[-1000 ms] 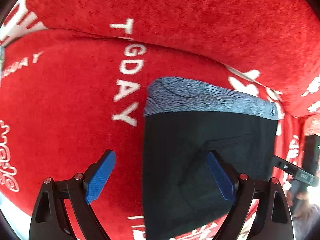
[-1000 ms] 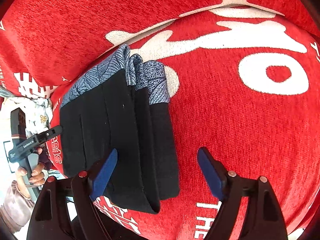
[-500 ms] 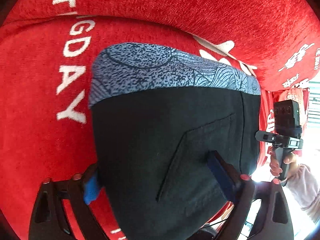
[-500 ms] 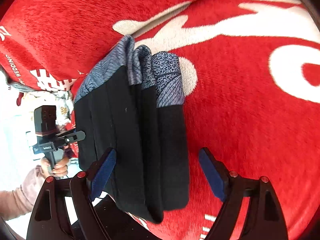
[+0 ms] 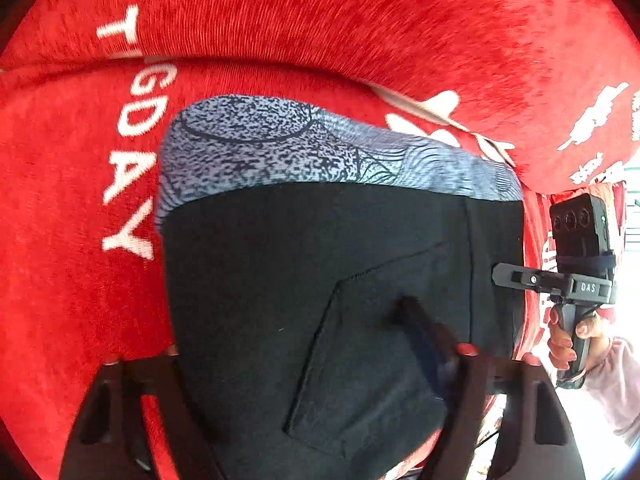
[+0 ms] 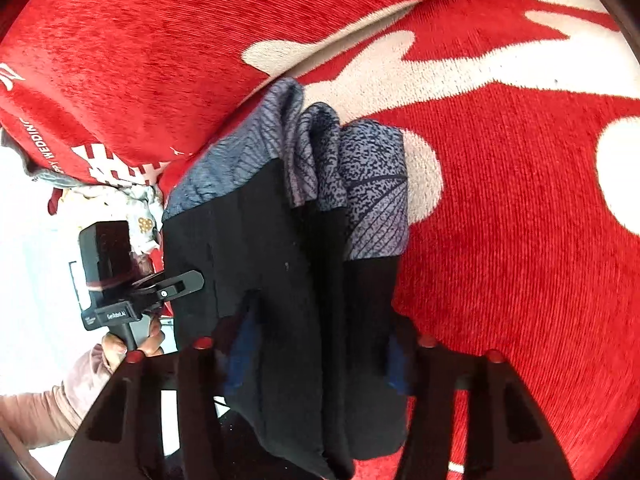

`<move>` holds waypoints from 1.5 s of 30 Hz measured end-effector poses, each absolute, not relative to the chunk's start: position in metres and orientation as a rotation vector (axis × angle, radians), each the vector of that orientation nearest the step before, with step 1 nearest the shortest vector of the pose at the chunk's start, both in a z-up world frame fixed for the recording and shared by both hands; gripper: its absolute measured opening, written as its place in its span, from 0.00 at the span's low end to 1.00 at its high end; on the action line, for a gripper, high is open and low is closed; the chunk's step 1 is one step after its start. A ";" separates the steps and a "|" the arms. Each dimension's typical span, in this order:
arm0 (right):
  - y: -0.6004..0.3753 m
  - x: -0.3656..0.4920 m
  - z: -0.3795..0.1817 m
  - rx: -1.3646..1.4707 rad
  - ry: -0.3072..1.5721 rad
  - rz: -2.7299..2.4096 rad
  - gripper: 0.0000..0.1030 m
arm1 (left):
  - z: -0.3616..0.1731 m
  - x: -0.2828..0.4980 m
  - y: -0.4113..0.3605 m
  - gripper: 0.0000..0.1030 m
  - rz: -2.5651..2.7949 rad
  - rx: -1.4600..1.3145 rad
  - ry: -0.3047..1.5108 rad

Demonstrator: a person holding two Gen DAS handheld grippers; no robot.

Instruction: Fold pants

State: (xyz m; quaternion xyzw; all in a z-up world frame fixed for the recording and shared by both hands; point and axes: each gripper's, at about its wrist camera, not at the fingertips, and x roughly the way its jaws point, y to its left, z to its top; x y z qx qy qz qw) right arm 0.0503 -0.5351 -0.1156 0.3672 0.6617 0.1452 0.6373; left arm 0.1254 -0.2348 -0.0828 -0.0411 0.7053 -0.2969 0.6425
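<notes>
Lying folded into a thick stack on the red plush cover with white lettering [image 5: 72,280], the black fabric pants with a grey-blue patterned waistband [image 5: 312,280] show a stitched pocket outline on top in the left wrist view. In the right wrist view the same pants [image 6: 280,260] show several layers side by side, their waistband ends bunched at the far edge next to a white shape woven into the red cover [image 6: 520,220].

Left tongs [image 5: 288,344] straddle the near part of the stack: one blue-padded finger lies on top of the black cloth, the other is hidden beside or under its left edge, so the grip cannot be told. Right tongs [image 6: 316,344] stand wide, with the near end of the stack lying between the two fingers, both partly covered by cloth.

Each view shows the other handheld device off beyond the edge of the pants, gripped by a bare hand [image 6: 132,344].
</notes>
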 end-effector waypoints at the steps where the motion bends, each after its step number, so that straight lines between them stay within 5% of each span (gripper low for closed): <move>1: -0.540 0.048 -0.113 0.839 1.505 0.331 0.50 | -0.079 0.124 -0.230 0.63 -0.677 -0.109 1.601; 13: -0.503 0.014 -0.067 0.942 1.460 0.395 0.45 | -0.028 0.091 -0.172 0.59 -0.675 -0.098 1.570; 21: -0.412 -0.006 -0.071 0.971 1.452 0.410 0.45 | -0.039 0.075 -0.106 0.59 -0.589 -0.064 1.578; 30: -0.355 -0.009 -0.100 0.888 1.503 0.334 0.47 | -0.081 0.074 -0.046 0.91 -0.463 -0.076 1.531; 34: -0.359 -0.009 -0.106 0.788 1.538 0.247 0.60 | -0.075 0.077 -0.038 0.92 -0.430 -0.079 1.522; 37: -0.352 -0.007 -0.092 0.677 1.544 0.163 0.60 | -0.051 0.080 -0.024 0.92 -0.357 -0.022 1.456; 38: -0.349 -0.007 -0.082 0.620 1.533 0.128 0.58 | -0.043 0.083 -0.019 0.92 -0.332 -0.031 1.434; 40: -0.350 -0.010 -0.063 0.534 1.492 0.094 0.33 | -0.034 0.090 -0.014 0.92 -0.291 -0.025 1.405; 42: -0.345 -0.011 -0.041 0.491 1.435 0.104 0.20 | -0.036 0.096 -0.018 0.92 -0.237 0.034 1.386; 45: -0.331 -0.009 -0.023 0.476 1.392 0.153 0.20 | -0.058 0.105 -0.026 0.92 -0.165 0.097 1.415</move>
